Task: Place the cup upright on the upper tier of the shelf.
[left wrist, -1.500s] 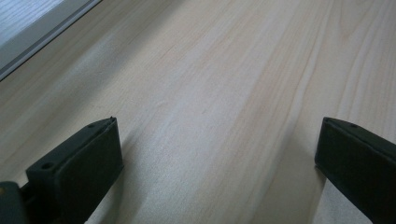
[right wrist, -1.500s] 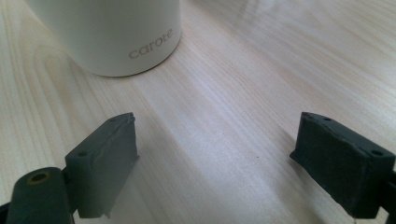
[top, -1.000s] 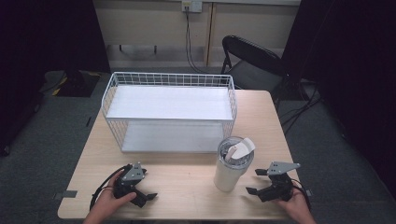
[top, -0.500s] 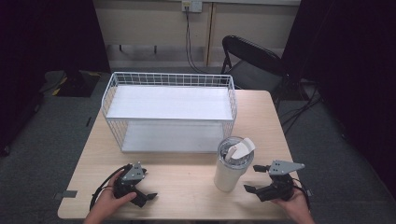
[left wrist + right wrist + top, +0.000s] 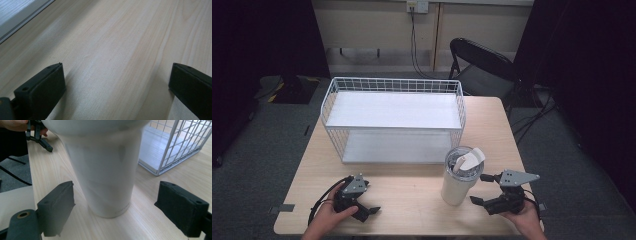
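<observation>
Jaws wide apart on right gripper [image 5: 478,189], aimed at white tumbler [image 5: 459,176] from just beside, not touching. Tumbler upright near surface [image 5: 412,200] front edge, right of centre, just in front of wire basket [image 5: 393,120]. Jaws also spread on left gripper [image 5: 368,212], low over bare wood near front-left corner, well apart from tumbler.
</observation>
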Available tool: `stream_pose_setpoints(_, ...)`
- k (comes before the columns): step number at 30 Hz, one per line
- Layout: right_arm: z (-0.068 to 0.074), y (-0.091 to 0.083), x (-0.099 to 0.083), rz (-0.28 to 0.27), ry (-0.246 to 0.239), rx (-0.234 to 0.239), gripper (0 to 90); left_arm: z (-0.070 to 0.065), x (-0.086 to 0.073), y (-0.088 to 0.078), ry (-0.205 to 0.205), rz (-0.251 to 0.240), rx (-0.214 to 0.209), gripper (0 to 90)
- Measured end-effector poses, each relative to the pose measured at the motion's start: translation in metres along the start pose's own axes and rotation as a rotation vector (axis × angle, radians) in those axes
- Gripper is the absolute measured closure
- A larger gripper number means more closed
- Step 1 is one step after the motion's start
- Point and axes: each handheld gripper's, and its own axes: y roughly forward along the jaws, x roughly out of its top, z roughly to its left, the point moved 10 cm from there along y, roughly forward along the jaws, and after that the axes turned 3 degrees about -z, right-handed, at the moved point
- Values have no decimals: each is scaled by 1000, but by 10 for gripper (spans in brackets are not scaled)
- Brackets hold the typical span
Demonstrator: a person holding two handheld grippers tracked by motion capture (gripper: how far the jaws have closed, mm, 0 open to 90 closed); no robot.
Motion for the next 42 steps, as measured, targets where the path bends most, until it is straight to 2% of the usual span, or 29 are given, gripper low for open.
stream_pose_setpoints(8, 6, 8, 3, -8, -3, 14, 140, 0, 0, 0, 0, 0, 0, 0)
stream_pose_setpoints(10, 7, 10, 5, -15, -6, 8, 140, 0, 0, 0, 0, 0, 0, 0)
stream_pose_setpoints(11, 8, 13, 7, -32, 6, 19, 140, 0, 0, 0, 0, 0, 0, 0)
stream_pose_setpoints(16, 10, 19, 9, -40, -8, 18, 137, 0, 0, 0, 0, 0, 0, 0)
stream_pose_setpoints(22, 11, 24, 16, -113, 42, 55, 138, 0, 0, 0, 0, 0, 0, 0)
stream_pose_setpoints(25, 12, 26, 16, -111, 23, 43, 131, 0, 0, 0, 0, 0, 0, 0)
stream_pose_setpoints(31, 11, 28, 17, -126, 17, 39, 132, 0, 0, 0, -1, 0, 0, 0)
stream_pose_setpoints(34, 11, 32, 18, -130, -16, 11, 120, 0, 0, 0, -3, 0, 1, 0)
stream_pose_setpoints(37, 11, 35, 17, -120, -23, -5, 111, 0, 0, 0, -1, 1, 0, 0)
stream_pose_setpoints(42, 11, 38, 19, -140, -20, 6, 101, 0, 0, 0, -1, 0, 0, 0)
